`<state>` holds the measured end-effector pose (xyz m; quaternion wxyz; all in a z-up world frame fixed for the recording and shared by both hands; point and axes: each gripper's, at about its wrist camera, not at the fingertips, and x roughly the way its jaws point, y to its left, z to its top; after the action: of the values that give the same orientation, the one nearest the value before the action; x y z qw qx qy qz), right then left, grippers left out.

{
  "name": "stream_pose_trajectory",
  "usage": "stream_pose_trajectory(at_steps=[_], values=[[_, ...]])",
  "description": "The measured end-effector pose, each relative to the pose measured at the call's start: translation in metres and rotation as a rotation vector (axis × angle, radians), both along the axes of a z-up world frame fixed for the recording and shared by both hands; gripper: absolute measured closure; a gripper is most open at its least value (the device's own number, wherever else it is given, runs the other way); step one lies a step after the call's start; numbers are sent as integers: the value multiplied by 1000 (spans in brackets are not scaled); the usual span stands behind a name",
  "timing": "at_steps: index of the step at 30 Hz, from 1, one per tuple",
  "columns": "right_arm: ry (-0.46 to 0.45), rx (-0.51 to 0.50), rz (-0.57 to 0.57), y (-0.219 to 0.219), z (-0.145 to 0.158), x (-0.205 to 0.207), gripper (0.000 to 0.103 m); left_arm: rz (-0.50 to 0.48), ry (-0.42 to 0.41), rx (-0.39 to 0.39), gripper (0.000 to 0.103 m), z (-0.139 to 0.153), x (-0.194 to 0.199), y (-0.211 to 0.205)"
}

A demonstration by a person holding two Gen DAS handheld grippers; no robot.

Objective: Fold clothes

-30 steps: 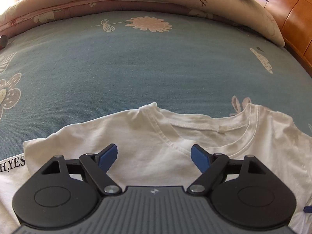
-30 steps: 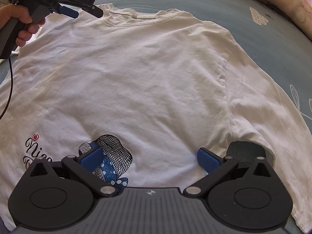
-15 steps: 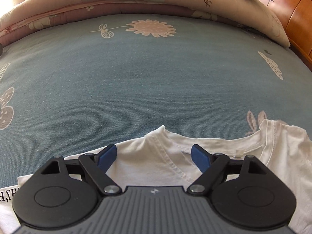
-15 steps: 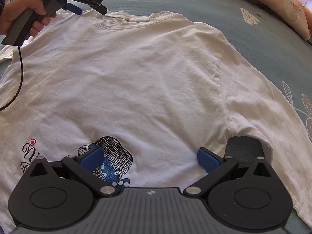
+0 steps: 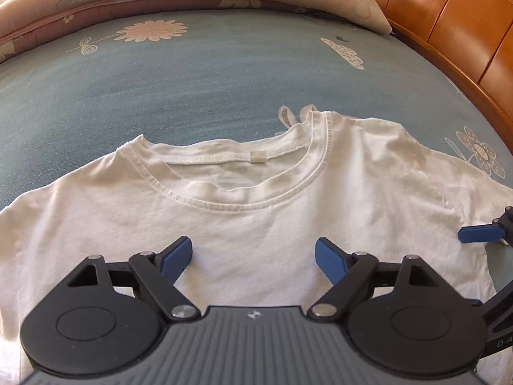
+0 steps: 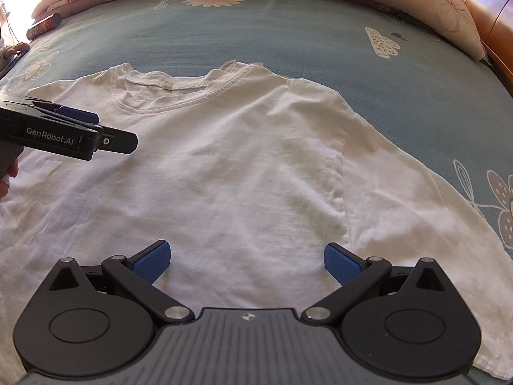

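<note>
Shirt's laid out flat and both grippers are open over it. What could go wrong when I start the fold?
1. The white shirt is wrinkled across the chest; folding now may lock creases in.
2. The right sleeve sprawls wide over the bedsheet and could drag or bunch.
3. The left gripper and right gripper hover close together over the cloth, so they might collide or pinch extra layers.

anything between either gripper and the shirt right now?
Nothing visible. The white T-shirt lies flat on the bedsheet, bare on top. The left gripper and the right gripper are both open above its chest, with only cloth showing between the fingers. The red can sits far off near the quilt.
</note>
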<state>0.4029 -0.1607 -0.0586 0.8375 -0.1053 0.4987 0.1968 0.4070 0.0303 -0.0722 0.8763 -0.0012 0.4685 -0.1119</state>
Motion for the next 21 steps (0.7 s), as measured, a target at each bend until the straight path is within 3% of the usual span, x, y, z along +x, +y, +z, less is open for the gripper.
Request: stream_pose_trajectory(at_steps=[6, 11, 16, 21], values=[[51, 17, -44, -34, -2, -22, 0, 18, 9, 46, 19, 7, 4, 2], [65, 135, -127, -73, 25, -38, 0, 6, 23, 65, 19, 18, 4, -2], [71, 206, -377, -162, 39, -54, 8, -137, -38, 51, 19, 41, -12, -45], [49, 221, -675, -275, 31, -80, 30, -287, -57, 27, 19, 50, -24, -94]])
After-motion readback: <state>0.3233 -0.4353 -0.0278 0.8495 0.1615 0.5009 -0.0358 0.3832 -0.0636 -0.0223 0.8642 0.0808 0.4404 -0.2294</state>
